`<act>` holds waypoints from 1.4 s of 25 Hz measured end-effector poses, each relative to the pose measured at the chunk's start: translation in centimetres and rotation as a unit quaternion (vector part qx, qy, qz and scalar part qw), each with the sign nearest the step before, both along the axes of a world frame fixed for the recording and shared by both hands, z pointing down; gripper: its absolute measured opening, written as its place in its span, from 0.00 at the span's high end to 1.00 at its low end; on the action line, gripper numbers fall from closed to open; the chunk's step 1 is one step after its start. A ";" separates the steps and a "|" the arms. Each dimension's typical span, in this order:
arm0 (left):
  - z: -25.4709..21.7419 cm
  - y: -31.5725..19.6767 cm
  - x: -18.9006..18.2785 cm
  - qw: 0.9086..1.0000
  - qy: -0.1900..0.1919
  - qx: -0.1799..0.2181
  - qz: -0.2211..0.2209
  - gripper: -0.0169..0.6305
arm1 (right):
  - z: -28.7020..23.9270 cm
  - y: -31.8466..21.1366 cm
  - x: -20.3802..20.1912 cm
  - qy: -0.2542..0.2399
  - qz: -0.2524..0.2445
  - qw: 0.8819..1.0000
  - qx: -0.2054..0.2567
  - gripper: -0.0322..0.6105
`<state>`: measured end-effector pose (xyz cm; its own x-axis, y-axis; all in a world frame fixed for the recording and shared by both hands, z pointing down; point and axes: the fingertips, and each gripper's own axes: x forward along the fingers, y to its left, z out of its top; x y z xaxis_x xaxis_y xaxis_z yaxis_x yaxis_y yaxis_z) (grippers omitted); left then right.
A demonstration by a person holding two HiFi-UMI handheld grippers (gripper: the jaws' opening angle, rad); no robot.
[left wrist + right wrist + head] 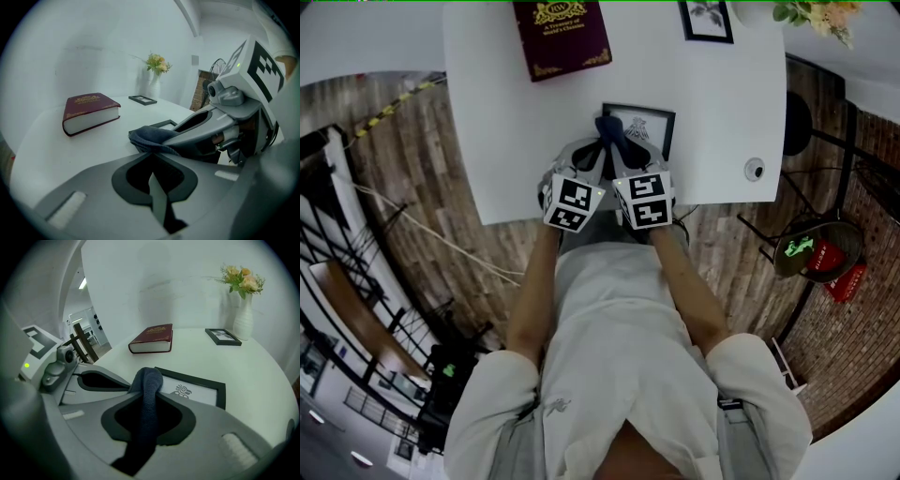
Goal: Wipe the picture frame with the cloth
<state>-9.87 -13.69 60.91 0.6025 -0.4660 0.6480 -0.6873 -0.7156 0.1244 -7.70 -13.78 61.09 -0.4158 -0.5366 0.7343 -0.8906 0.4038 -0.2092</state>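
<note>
Picture frame (197, 387) – black-edged, lying flat on the white counter (516, 141) at its near edge, just beyond both claws. Cloth (147, 385) – dark blue, clamped in the right claw (150, 397), its bunched end resting on the frame's near corner. Left claw (152, 157) – drawn together, tips touching the cloth; whether it nips it is unclear. Progress: wiping apparently barely begun; most of the glass is still to cover.
</note>
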 end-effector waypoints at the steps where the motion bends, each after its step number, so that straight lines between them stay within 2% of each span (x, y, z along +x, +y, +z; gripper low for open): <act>1: 0.0 0.0 0.0 1.000 0.000 0.000 -0.001 0.94 | 0.0 0.1 0.2 0.000 0.002 1.000 -0.001 0.85; 17: 0.2 0.0 -0.1 1.000 -0.002 0.000 -0.006 0.94 | 0.0 1.1 6.2 0.036 0.047 0.998 -0.003 0.85; 35: 0.2 0.0 -0.1 1.000 -0.006 0.002 -0.004 0.94 | -0.5 2.3 10.2 0.063 0.073 0.995 0.006 0.85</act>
